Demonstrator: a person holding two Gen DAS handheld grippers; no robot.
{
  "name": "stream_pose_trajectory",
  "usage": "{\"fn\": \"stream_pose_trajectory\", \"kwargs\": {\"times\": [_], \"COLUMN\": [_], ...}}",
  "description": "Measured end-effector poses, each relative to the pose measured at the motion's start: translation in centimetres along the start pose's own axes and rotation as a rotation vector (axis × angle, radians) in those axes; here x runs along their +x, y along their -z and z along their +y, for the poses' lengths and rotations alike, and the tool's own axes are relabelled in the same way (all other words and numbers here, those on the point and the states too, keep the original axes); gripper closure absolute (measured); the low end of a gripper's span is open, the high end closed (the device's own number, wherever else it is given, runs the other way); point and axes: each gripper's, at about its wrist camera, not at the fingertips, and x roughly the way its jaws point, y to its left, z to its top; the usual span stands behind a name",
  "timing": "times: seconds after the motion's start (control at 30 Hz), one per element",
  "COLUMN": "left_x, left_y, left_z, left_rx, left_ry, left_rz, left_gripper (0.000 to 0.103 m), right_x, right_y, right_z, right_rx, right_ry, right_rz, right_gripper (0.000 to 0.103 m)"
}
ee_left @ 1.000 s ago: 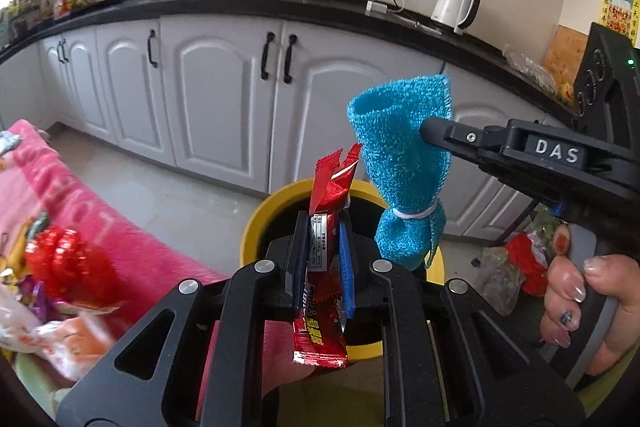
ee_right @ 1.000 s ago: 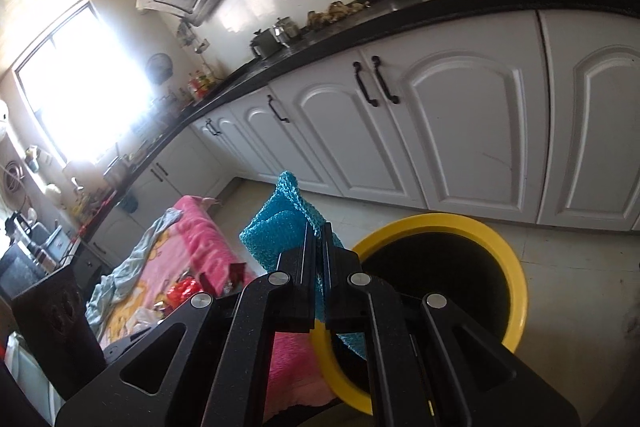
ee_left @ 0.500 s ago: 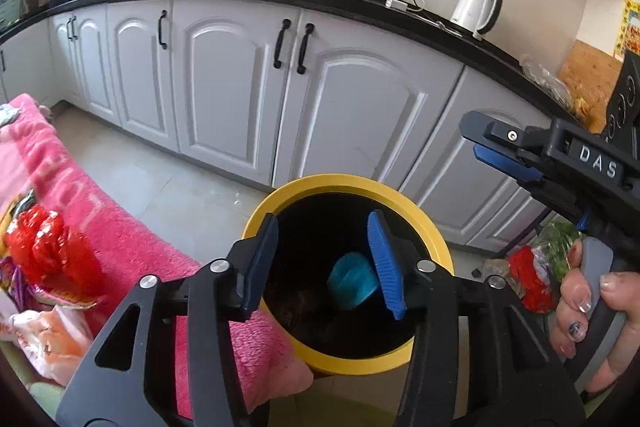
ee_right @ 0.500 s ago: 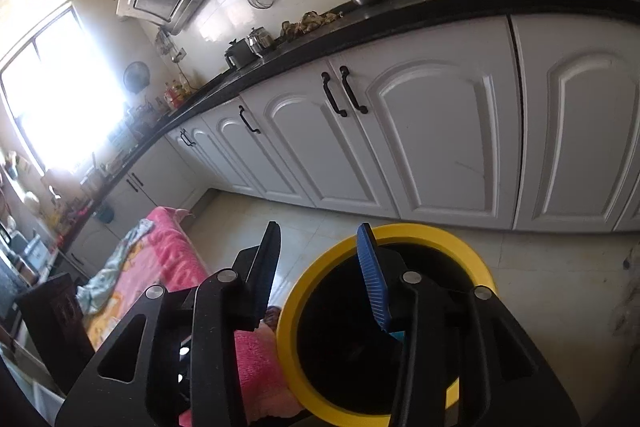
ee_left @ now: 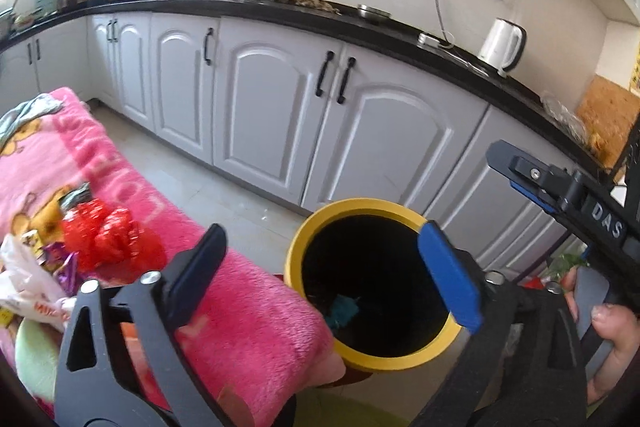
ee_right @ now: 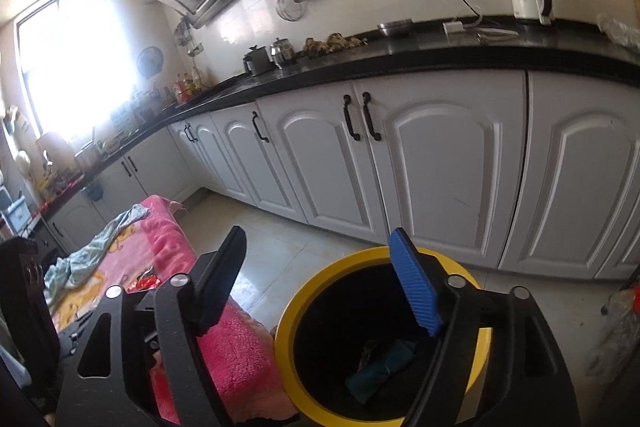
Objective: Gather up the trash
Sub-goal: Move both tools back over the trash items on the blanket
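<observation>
On my left lies the pink blanket (ee_left: 100, 183) with more trash on it: a red crinkly wrapper (ee_left: 104, 239) and some white and purple packets (ee_left: 36, 291) beside it. A second ago my left tongs (ee_left: 324, 275) pinched a red snack wrapper. Now their jaws have just been opening and stand wide apart, with nothing between them. The same goes for my right tongs (ee_right: 316, 279): they held a blue cloth bundle (ee_right: 380, 363), and their jaws have just been opening too, and nothing is between them now.

Both pieces have dropped into the yellow bin (ee_left: 296, 247). In the right wrist view I see the blue bundle lying at the dark bottom, below and in front of my right tongs, well apart from the pads. Something dark reddish lies just beside it (maybe the snack wrapper, it is too dim to be sure). From the left I see only a bit of blue down in the bin.

So I think these two pieces are done. The trash on the blanket, to the left of my left tongs, is what I should go for next.
</observation>
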Motion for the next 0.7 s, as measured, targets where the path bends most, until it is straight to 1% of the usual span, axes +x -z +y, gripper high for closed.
{"fn": "stream_pose_trajectory", "kwargs": {"times": [0.17, 0.33, 0.7], "left_x": [-1.9, -4.0, -9.0], "left_y": [-0.1, -0.1, 0.0], "left_z": [1.4, 2.8, 6.2], "left_rx": [-0.026, -0.052, -0.117], "left_ry": [-0.018, -0.046, -0.115], "left_rz": [-0.028, -0.052, -0.125], "left_gripper": [0.011, 0.011, 0.011], "right_x": [-0.8, -1.5, -3.2], "right_y": [0.2, 0.4, 1.1], "right_z": [2.2, 4.4, 9.0], "right_rx": [-0.058, -0.116, -0.203], "right_ry": [-0.015, -0.043, -0.131], "right_rz": [-0.024, -0.047, -0.058], "right_gripper": [0.023, 0.018, 0.015]}}
